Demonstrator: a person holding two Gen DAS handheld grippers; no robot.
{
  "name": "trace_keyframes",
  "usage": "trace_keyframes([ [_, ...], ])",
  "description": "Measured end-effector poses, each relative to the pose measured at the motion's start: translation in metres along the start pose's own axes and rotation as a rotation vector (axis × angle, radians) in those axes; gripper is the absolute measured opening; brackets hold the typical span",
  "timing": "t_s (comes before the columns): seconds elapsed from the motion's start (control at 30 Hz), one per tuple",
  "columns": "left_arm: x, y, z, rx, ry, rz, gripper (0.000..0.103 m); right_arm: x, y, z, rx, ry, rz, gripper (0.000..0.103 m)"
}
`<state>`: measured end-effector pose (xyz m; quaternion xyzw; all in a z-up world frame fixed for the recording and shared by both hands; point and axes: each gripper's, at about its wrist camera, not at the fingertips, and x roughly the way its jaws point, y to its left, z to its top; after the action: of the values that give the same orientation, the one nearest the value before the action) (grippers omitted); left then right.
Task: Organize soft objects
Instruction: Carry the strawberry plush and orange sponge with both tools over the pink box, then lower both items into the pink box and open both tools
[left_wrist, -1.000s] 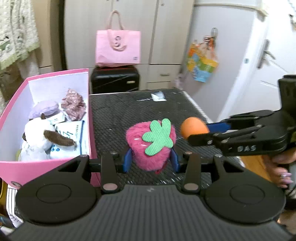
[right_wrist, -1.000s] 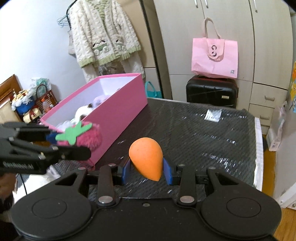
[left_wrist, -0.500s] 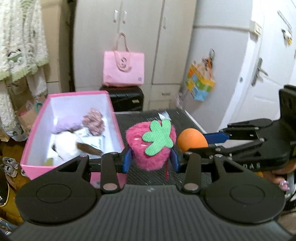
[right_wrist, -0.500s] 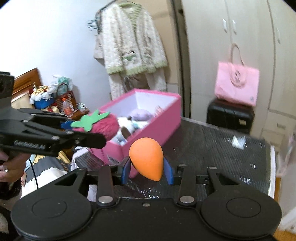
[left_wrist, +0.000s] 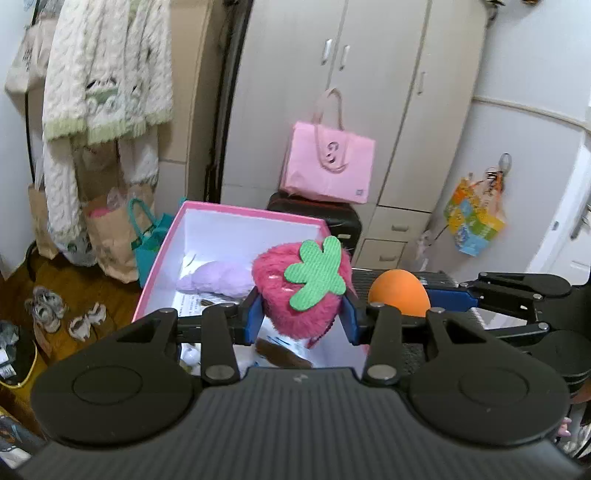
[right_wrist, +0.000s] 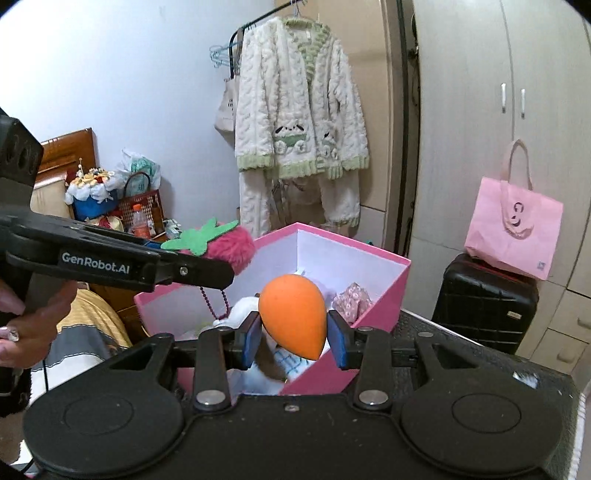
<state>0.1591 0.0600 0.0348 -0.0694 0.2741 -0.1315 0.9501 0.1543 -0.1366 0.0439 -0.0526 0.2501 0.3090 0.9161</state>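
1. The left gripper (left_wrist: 301, 308) is clamped on a fuzzy pink strawberry (left_wrist: 299, 295), its blue pads pressed into the fur on both sides. It hangs above the pink box (left_wrist: 236, 214), over the open interior.
2. The right gripper (right_wrist: 293, 334) pinches an orange sponge (right_wrist: 291, 315), pointed end down, also over the box, near its table-side wall.
3. Neither toy is in the box yet; both are held in the air above it.
4. Inside the box there are already soft things: a lilac plush (left_wrist: 214, 277), a floral scrunchie (right_wrist: 351, 297), and something white and fluffy low down, which I can't make out well behind the grippers.
5. So I'd say the sorting is well under way: several items are stowed and two more are poised for the drop.
6. What is left, as I judge it, is letting both go into the box. Whether more soft things wait on the table (right_wrist: 480, 354) I cannot tell from here.
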Motion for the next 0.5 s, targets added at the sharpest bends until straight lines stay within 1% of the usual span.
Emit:
trace_keyframes([
  [0.2,0.042,0.026,0.007,-0.052,0.064,0.023,0.042,0.053,-0.005,0.012,-0.068,0.076,0.002,0.045],
  [0.37,0.076,0.041,0.008,-0.093,0.141,0.030,0.042,0.093,0.000,0.017,-0.172,0.140,-0.035,0.045],
  [0.43,0.085,0.045,0.007,-0.110,0.160,0.037,0.042,0.104,0.002,0.016,-0.223,0.156,-0.034,0.045],
  [0.5,0.092,0.048,0.006,-0.118,0.168,0.059,0.045,0.111,0.003,0.014,-0.271,0.155,-0.033,0.046],
])
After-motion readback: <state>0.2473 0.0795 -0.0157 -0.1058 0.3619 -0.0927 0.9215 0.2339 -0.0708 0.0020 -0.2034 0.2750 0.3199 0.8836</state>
